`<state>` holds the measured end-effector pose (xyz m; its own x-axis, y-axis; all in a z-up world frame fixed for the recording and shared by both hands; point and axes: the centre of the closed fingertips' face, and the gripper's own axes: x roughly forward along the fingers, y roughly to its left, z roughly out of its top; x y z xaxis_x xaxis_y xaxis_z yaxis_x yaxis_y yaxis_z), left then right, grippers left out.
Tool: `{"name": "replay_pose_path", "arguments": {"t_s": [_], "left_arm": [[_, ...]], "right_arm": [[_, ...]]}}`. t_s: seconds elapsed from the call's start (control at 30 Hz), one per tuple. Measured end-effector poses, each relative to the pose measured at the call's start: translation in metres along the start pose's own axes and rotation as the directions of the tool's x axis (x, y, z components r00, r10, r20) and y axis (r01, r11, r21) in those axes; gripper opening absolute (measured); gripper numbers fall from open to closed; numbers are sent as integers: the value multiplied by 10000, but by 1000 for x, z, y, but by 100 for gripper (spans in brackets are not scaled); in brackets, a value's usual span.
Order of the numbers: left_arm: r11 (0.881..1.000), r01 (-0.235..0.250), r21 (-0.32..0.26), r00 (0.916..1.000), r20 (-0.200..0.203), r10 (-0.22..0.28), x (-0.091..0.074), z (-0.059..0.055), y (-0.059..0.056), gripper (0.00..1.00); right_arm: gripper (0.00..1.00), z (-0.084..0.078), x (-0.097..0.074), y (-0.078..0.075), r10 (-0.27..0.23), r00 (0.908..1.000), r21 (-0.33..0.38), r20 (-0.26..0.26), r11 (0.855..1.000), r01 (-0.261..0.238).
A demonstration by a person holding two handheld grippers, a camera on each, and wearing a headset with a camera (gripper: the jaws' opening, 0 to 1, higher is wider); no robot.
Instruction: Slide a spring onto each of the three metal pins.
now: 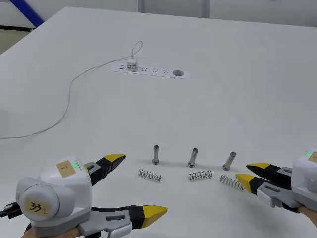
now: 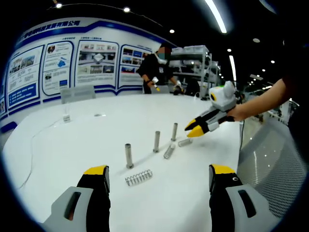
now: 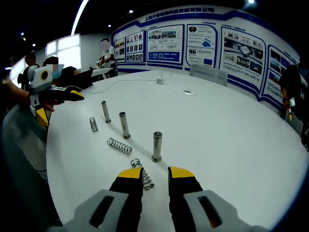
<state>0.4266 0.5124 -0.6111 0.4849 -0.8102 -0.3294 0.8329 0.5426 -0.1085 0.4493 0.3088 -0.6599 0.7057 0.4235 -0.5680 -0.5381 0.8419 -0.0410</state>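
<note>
Three springs beside upright pins; left tongs wide apart, sticker "33"; right tongs slightly apart

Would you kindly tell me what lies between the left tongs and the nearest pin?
One loose spring, lying flat just before that pin, as the left gripper view shows.

The left hand-held gripper is hovering low, its jaws gaping wide and its yellow tips pointing ahead and to the right. The right hand-held gripper is pointing back toward it from the opposite side, nose tilting slightly down, jaws standing only narrowly apart. The right hand is gripping that gripper's rear end.
</note>
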Motion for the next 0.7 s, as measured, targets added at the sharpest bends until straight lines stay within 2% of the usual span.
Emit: {"name": "replay_pose_path", "arguments": {"t_s": [0.13,0.3,0.43,0.7], "left_arm": [[10000,73,-13,9999,-81,-73,1,-1,-2,87],[9999,-2,-138,10000,0,2,1,1,1,86],[9999,-8,-147,9999,-101,6,0,-2,2,86],[9999,27,-166,9999,-126,-29,1,-2,3,85]], "right_arm": [[21,-8,3,8,385,9991,-54,-186,9992,-386],[21,-11,11,14,751,9963,-267,-429,9967,-763],[20,-14,17,18,1157,9904,-406,-761,9921,-1190],[12,-15,18,20,1551,9851,-236,-743,9873,-1572]]}}
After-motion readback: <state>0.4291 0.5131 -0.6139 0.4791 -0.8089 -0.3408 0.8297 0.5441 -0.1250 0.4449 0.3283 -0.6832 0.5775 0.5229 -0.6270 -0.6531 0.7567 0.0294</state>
